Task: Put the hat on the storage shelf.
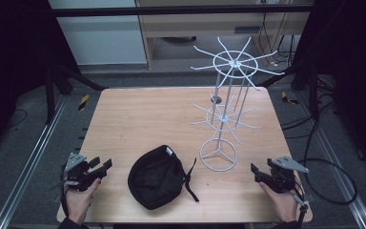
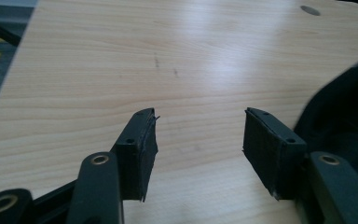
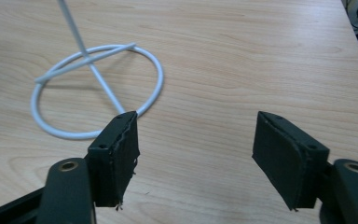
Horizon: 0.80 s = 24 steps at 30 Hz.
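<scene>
We see a light wooden table with rounded corners (image 1: 138, 114) standing on grey carpeted floor (image 1: 24, 143). Metal floor rails (image 1: 33, 157) run along both sides. Behind it stand a pale cabinet (image 1: 100, 38) and dark curtains (image 1: 9, 47); black cables (image 1: 324, 157) trail at right.

black cap (image 2: 342, 116): cut off by right edge, blurred | wire rack (image 3: 98, 88): upright cut off at top edge
</scene>
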Each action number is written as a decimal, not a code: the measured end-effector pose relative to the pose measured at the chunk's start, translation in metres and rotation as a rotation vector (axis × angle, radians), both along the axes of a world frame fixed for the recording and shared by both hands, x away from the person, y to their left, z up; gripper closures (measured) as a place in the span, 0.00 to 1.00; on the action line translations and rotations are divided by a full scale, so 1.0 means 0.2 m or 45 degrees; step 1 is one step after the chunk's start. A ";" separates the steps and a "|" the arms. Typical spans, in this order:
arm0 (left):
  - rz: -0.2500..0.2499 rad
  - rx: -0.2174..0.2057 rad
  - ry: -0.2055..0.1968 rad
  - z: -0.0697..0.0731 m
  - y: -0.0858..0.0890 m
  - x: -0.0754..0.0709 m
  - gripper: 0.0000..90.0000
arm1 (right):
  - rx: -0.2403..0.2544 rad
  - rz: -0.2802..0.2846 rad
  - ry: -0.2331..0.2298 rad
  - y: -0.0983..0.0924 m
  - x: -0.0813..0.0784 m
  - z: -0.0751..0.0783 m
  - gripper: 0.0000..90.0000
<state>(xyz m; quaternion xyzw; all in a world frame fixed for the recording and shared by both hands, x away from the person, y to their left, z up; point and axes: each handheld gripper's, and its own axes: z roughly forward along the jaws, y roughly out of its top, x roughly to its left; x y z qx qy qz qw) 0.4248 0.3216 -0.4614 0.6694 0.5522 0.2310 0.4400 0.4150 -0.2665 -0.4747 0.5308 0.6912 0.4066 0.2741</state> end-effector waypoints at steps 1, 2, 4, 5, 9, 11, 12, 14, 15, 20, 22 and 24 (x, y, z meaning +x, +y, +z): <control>-0.002 -0.002 0.001 0.01 -0.01 -0.01 0.48 | 0.006 0.015 0.001 0.01 -0.01 0.00 0.37; -0.002 -0.002 0.001 0.01 -0.01 -0.01 0.48 | 0.006 0.015 0.001 0.01 -0.01 0.00 0.37; -0.022 -0.002 0.010 0.01 -0.02 -0.03 0.48 | 0.007 0.057 0.008 0.04 -0.03 0.01 0.40; -0.022 -0.002 0.010 0.01 -0.02 -0.03 0.48 | 0.007 0.057 0.008 0.04 -0.03 0.01 0.40; -0.040 -0.003 0.029 0.02 -0.05 -0.06 0.48 | 0.006 0.104 0.002 0.09 -0.05 0.03 0.43; -0.053 0.011 0.033 0.03 -0.07 -0.07 0.48 | 0.021 0.136 0.006 0.13 -0.06 0.04 0.43; -0.067 0.018 0.037 0.03 -0.09 -0.07 0.48 | 0.018 0.166 0.008 0.16 -0.07 0.05 0.43; -0.082 0.028 0.047 0.02 -0.11 -0.07 0.48 | 0.025 0.197 0.015 0.19 -0.07 0.05 0.44; -0.082 0.028 0.047 0.02 -0.11 -0.07 0.48 | 0.025 0.197 0.015 0.19 -0.07 0.05 0.44; -0.132 0.050 0.062 0.02 -0.17 -0.08 0.48 | 0.056 0.273 0.005 0.29 -0.09 0.09 0.45; -0.142 0.057 0.068 0.02 -0.19 -0.09 0.48 | 0.063 0.294 0.002 0.32 -0.10 0.10 0.47; -0.156 0.065 0.079 0.02 -0.20 -0.08 0.48 | 0.070 0.327 0.001 0.35 -0.10 0.12 0.48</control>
